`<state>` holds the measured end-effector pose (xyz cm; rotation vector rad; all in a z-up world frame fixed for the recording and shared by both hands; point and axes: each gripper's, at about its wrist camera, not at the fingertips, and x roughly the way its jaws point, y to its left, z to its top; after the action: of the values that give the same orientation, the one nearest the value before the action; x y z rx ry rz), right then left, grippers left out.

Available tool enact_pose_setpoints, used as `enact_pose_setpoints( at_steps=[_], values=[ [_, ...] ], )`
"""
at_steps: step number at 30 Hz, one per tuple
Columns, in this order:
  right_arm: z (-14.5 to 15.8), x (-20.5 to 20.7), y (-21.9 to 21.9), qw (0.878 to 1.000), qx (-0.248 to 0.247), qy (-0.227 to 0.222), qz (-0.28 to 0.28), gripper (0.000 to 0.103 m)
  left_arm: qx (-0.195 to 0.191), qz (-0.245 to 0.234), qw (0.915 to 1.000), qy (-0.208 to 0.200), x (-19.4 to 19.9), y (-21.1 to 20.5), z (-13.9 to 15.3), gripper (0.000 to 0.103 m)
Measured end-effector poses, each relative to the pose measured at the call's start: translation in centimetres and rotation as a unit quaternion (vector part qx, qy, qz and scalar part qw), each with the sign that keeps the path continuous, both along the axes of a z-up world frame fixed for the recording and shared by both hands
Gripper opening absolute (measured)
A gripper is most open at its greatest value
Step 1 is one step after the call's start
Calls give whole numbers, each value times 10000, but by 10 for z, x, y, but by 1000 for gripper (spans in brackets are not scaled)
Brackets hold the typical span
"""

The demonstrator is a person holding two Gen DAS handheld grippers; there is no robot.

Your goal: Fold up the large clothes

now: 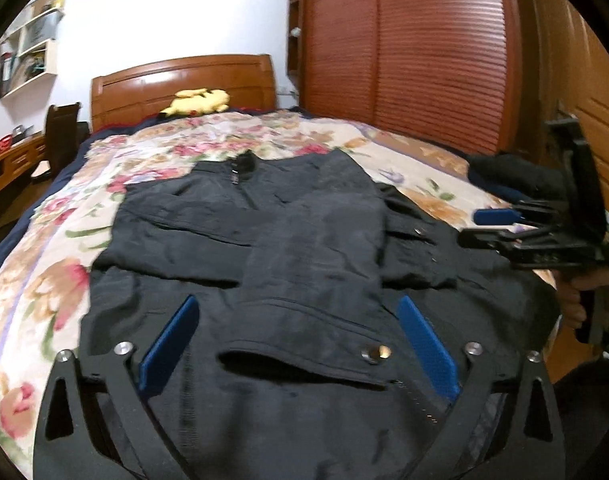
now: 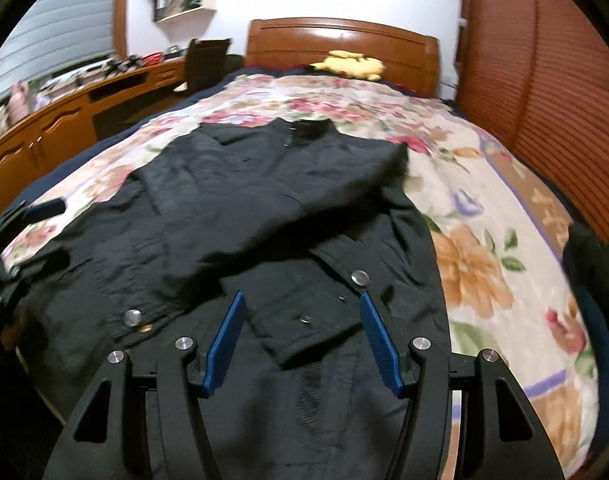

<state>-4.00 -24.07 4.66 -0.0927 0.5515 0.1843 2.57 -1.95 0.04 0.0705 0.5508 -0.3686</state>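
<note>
Both claws stand empty over a black jacket spread on the bed.

We see the black jacket (image 1: 304,240) lying flat on the floral bedspread (image 1: 44,280), collar toward the wooden headboard (image 1: 184,80), with one sleeve (image 2: 304,200) folded across its front. Our left claw (image 1: 298,344) is spread wide above the jacket's lower part, its blue pads (image 1: 170,346) clear of the cloth with nothing pinched. Our right claw (image 2: 302,344) is partly spread, narrower than the left, above a flap with metal snaps (image 2: 360,277), and grips nothing. In the left wrist view the right claw shows at the jacket's right edge. A yellow plush toy (image 1: 198,102) rests by the headboard.
</note>
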Motion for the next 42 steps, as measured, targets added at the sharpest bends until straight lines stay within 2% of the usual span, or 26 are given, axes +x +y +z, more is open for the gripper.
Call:
enact_pose_setpoints(
  at_steps=[1,3,6,15,19,25,28,30,31,33,35,40,42],
  values=[
    [-3,2,-1,10000,71,9,-45,62,9,-84,10000,52,0,-5,-3,90],
    [-9,4,-2,9998,193,4,-101,62,-39,-271,9994,209,3,-14,-8,74],
    [-24,-4,-7,9996,247,-33,-147,62,139,-363,9986,370,8,-28,-18,61],
    [-36,-17,-16,9999,-56,-65,-132,62,714,-523,9923,865,14,-65,-37,59],
    [-44,-13,-23,9995,-247,97,-183,62,915,-340,9898,1040,25,-77,-44,59],
    [-39,-12,-35,9991,-26,213,-369,62,1106,-334,9859,1208,27,-80,-49,59],
    [-37,-18,-38,9987,16,214,-454,62,1147,-354,9848,1254,29,-80,-49,46],
    [-36,-22,-40,9987,52,214,-463,62,1320,-354,9824,1272,30,-80,-48,29],
    [-35,-24,-40,9988,35,207,-454,62,1356,-378,9814,1304,31,-80,-47,23],
    [-33,-24,-40,9990,-23,176,-418,62,1451,-345,9806,1276,32,-79,-40,11],
    [-31,-27,-43,9990,-6,135,-415,62,1426,-234,9826,1165,33,-74,-26,9],
    [-32,-31,-45,9994,-46,94,-335,62,929,37,9931,709,31,-49,37,5],
    [-31,-30,-46,9994,-48,95,-335,62,828,171,9948,559,33,-38,58,5]
  ],
)
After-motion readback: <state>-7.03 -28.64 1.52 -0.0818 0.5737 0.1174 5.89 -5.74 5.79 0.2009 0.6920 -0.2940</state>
